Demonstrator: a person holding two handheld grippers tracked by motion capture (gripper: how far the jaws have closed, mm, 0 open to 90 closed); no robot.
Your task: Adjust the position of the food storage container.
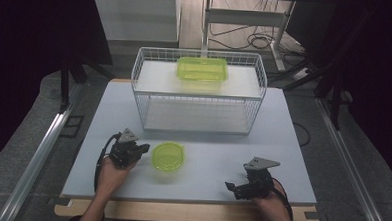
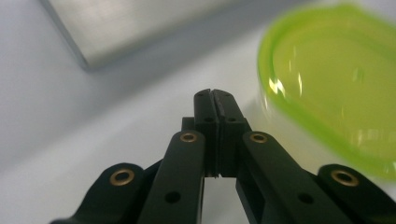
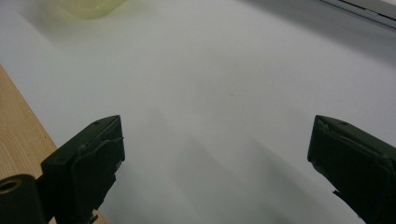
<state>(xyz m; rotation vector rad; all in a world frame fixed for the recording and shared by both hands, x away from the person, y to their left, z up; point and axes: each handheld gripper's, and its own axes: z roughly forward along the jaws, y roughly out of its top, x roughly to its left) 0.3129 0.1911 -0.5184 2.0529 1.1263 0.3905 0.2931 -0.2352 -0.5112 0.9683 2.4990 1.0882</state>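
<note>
My left gripper (image 1: 143, 149) sits with its jaws pressed together on nothing, tips just beside the small round translucent green plastic container (image 1: 168, 156), which lies at its three o'clock on the pale grey tabletop (image 1: 282, 144). My right gripper (image 1: 230, 188) has its jaws spread wide over bare surface near the light wooden front edge (image 1: 179, 212). At twelve o'clock stands a white wire basket rack (image 1: 197, 93) bearing a rectangular green plastic tub (image 1: 202, 69). Dark room, cables on the floor (image 1: 252, 40) behind.

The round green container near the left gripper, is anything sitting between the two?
Nothing visible. The left gripper, jaws shut, sits just left of the round green container, with bare table between them.
</note>
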